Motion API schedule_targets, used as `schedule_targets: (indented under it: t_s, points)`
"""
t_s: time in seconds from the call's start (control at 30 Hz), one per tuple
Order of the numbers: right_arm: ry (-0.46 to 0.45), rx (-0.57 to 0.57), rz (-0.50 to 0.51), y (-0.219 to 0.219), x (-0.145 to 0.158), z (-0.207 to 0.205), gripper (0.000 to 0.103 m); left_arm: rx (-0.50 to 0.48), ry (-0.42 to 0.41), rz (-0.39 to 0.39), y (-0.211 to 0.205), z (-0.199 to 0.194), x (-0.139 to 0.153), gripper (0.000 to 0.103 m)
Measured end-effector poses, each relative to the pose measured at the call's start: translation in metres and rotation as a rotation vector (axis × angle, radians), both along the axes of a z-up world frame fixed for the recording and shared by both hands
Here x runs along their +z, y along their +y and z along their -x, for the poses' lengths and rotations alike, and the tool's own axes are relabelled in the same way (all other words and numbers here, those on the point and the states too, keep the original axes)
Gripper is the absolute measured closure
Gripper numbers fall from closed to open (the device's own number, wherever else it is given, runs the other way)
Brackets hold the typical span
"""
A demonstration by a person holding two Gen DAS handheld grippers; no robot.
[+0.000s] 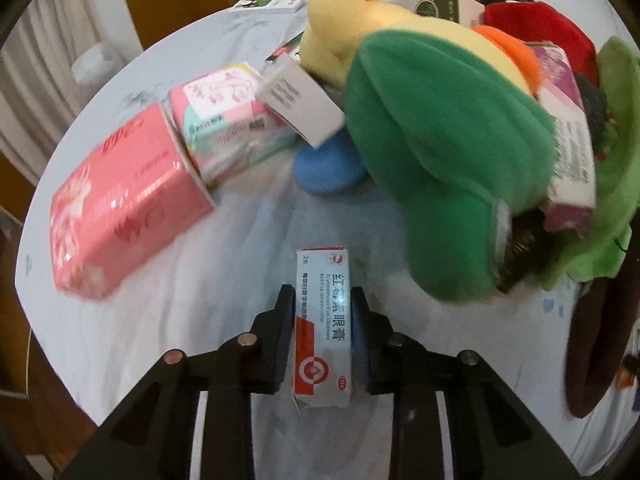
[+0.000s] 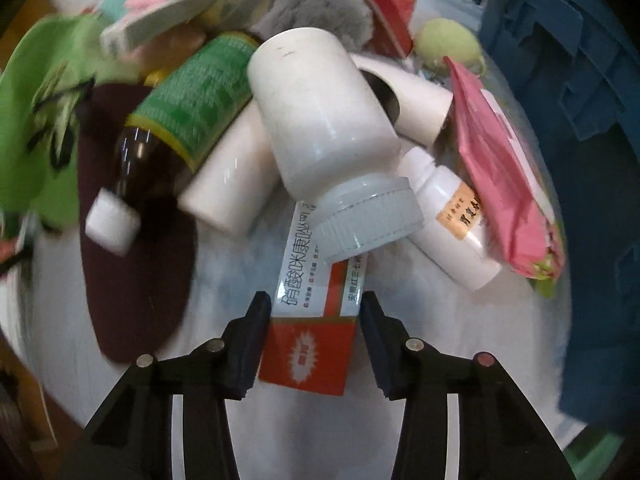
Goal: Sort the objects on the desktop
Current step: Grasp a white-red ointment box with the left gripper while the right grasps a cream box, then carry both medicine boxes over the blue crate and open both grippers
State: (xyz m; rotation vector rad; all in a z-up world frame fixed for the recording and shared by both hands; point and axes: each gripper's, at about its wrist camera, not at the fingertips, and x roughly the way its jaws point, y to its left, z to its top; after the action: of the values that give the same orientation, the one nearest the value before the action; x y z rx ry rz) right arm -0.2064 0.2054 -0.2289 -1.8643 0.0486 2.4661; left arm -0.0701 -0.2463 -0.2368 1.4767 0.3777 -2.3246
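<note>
In the left wrist view a small white and red eye-ointment box (image 1: 323, 320) stands on end on the white tabletop (image 1: 224, 300). My left gripper (image 1: 322, 294) is shut on it, one pad pressed on each long side. In the right wrist view a red and white medicine box (image 2: 308, 356) lies on the table, its far end tucked under the ribbed cap of a big white bottle (image 2: 320, 108). My right gripper (image 2: 316, 298) straddles the box's near end, with both pads against its sides.
Left view: two pink tissue packs (image 1: 124, 208), a pastel pack (image 1: 228, 120), a grey-white carton (image 1: 300, 100), a green and yellow plush toy (image 1: 432, 140), a purple box (image 1: 568, 132). Right view: brown green-labelled bottle (image 2: 192, 108), small white bottle (image 2: 452, 220), pink pouch (image 2: 504, 184), blue crate (image 2: 580, 160).
</note>
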Motion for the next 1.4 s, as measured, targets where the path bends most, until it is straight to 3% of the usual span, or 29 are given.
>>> schedule_targets:
  t_s: [0.17, 0.23, 0.3, 0.4, 0.43, 0.5, 0.6, 0.7, 0.83, 0.9, 1.03, 1.1, 1.27, 1.4]
  points:
    - [-0.047, 0.134, -0.027, 0.014, -0.010, -0.017, 0.059, 0.021, 0.070, 0.038, 0.033, -0.024, 0.001, 0.076]
    - [-0.022, 0.186, -0.027, 0.017, -0.012, -0.020, 0.057, 0.027, 0.106, 0.060, 0.043, -0.033, 0.001, 0.076]
    - [0.019, 0.244, -0.056, 0.016, -0.014, -0.018, 0.047, 0.046, 0.136, 0.076, 0.051, -0.043, 0.000, 0.077]
    - [0.050, 0.284, -0.073, 0.014, -0.021, -0.011, 0.045, 0.066, 0.148, 0.080, 0.058, -0.052, 0.004, 0.077]
    - [0.061, 0.278, -0.061, 0.016, -0.023, -0.009, 0.045, 0.065, 0.146, 0.080, 0.060, -0.055, 0.006, 0.077]
    - [0.065, 0.261, -0.042, 0.019, -0.024, -0.007, 0.056, 0.053, 0.120, 0.087, 0.061, -0.056, 0.013, 0.077]
    - [0.037, 0.238, -0.021, 0.020, -0.023, -0.009, 0.058, 0.025, 0.090, 0.092, 0.053, -0.046, 0.032, 0.077]
    - [0.010, 0.199, 0.088, 0.017, -0.017, -0.013, 0.060, -0.022, 0.069, 0.108, 0.032, -0.033, 0.054, 0.077]
    - [0.045, 0.125, 0.164, 0.011, -0.006, -0.020, 0.060, -0.102, 0.083, 0.168, 0.015, -0.020, 0.089, 0.077]
    - [0.070, 0.077, 0.181, 0.010, -0.008, -0.024, 0.060, -0.146, 0.113, 0.202, 0.027, -0.020, 0.111, 0.077]
    - [0.143, 0.003, 0.177, 0.000, -0.008, -0.039, 0.060, -0.216, 0.188, 0.229, 0.024, -0.010, 0.130, 0.077]
    - [0.202, -0.021, 0.145, -0.033, 0.013, -0.035, 0.060, -0.260, 0.231, 0.245, 0.030, -0.002, 0.130, 0.077]
    - [0.334, -0.062, 0.074, -0.044, 0.030, -0.045, 0.060, -0.376, 0.284, 0.260, 0.050, 0.004, 0.139, 0.077]
    - [0.381, -0.080, 0.069, -0.047, 0.080, -0.046, 0.060, -0.434, 0.337, 0.230, 0.076, 0.009, 0.169, 0.077]
